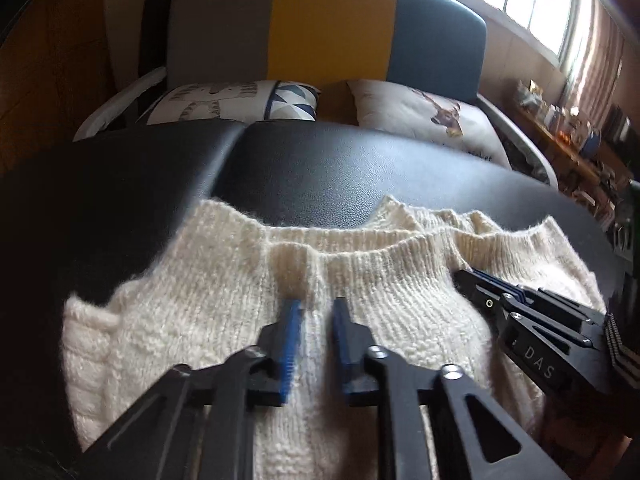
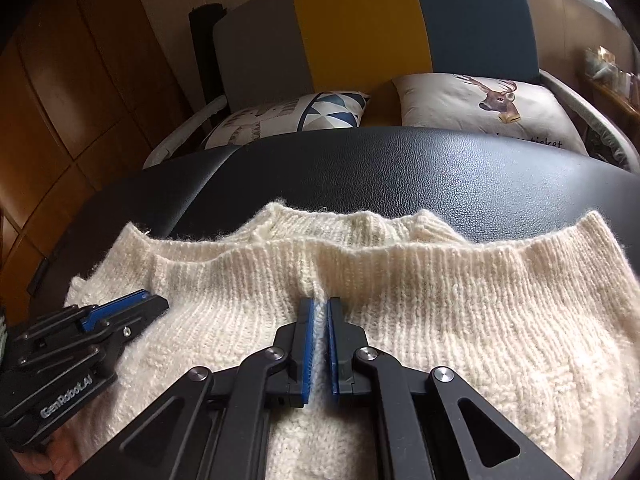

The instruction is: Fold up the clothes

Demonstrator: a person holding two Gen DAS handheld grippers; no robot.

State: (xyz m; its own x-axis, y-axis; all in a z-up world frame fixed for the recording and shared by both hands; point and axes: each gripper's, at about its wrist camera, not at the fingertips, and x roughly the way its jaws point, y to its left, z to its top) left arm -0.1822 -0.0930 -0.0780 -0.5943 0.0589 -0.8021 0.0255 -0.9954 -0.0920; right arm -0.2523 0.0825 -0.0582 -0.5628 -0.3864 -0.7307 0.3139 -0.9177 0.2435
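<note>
The left gripper [image 1: 316,304] is seen nearest the lens in the left wrist view, its blue-padded fingers [image 1: 290,336] set a little apart with a raised pinch of cream knit between them; whether the knit is gripped cannot be told. In the right wrist view, the right gripper [image 2: 319,303] is seen with its pads nearly together, closed on a narrow ridge of the same cream sweater [image 2: 460,320]. Each gripper is also seen from the other's camera, lying low against the knit. The sweater is spread over the near part of a black leather surface [image 2: 400,168], its ribbed hem turned toward the far edge, with a second ribbed layer showing just beyond the first. The far part of the surface is left bare, with a seam visible toward its left end. Beyond the far edge, two printed cushions are seen: a triangle-patterned cushion [image 2: 320,114] and a deer cushion [image 2: 480,100], both rested on a sofa [image 2: 360,24] with grey, yellow and teal back panels.
</note>
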